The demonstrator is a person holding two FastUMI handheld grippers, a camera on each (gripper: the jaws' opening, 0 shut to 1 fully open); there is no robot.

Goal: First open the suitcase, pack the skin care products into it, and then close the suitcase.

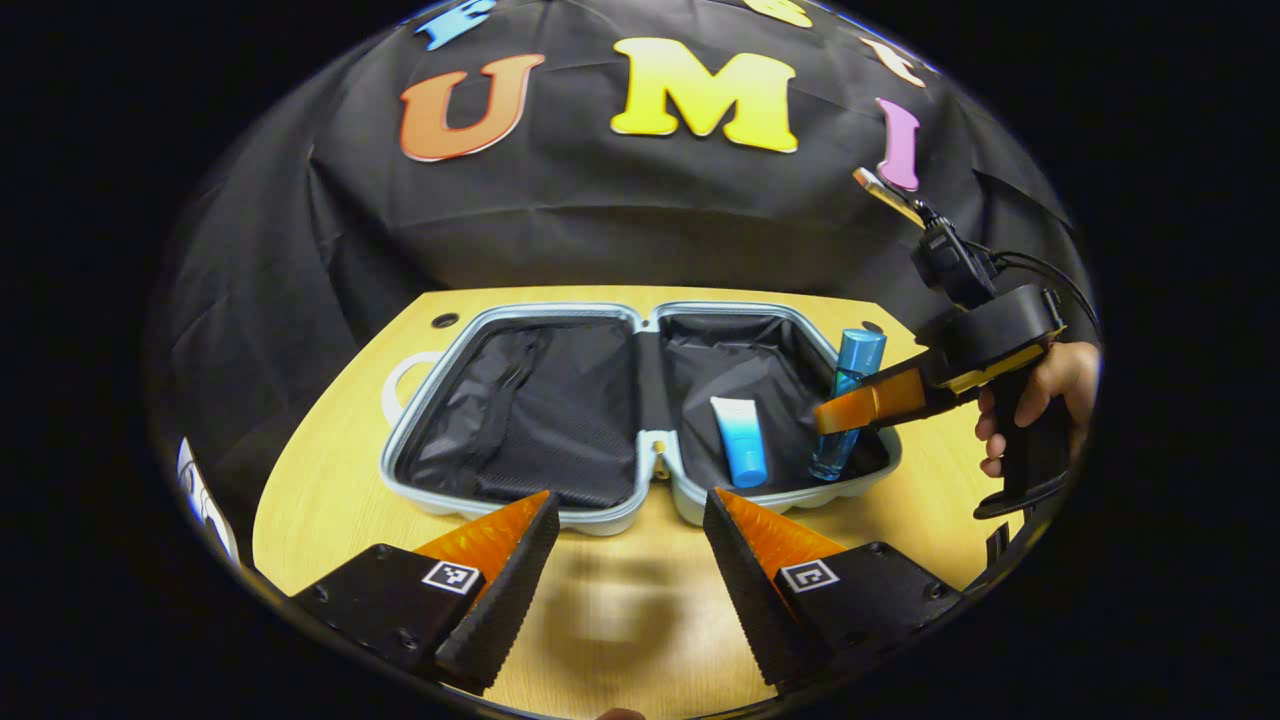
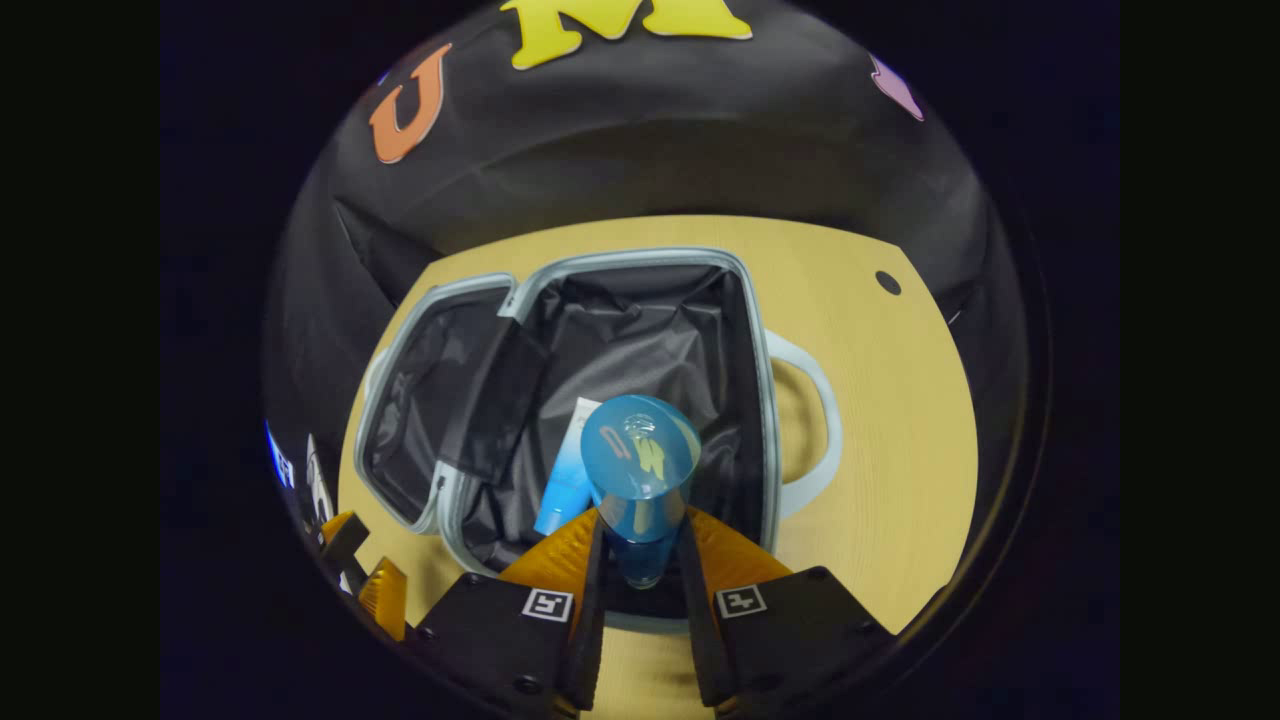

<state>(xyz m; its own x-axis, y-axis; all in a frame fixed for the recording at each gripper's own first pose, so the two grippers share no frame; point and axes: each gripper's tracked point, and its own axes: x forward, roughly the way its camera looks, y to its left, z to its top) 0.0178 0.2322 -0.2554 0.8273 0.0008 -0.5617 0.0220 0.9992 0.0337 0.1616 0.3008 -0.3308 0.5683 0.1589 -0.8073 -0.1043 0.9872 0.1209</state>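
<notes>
While suitcase [image 1: 640, 420] lies open on bench [image 1: 330, 480] — left hand-held gripper [image 1: 625, 560] wide apart, empty | tube [image 1: 741, 440] packed | right hand-held gripper [image 2: 640, 585] clamps blue bottle [image 2: 640, 480] over right half — closing remains.

The suitcase [image 1: 640, 440] had a pale grey rim and black lining. The bottle [image 1: 848, 400] was clear blue; the tube [image 1: 740, 440] faded from white to blue. The table [image 1: 330, 480] was light wood.
</notes>
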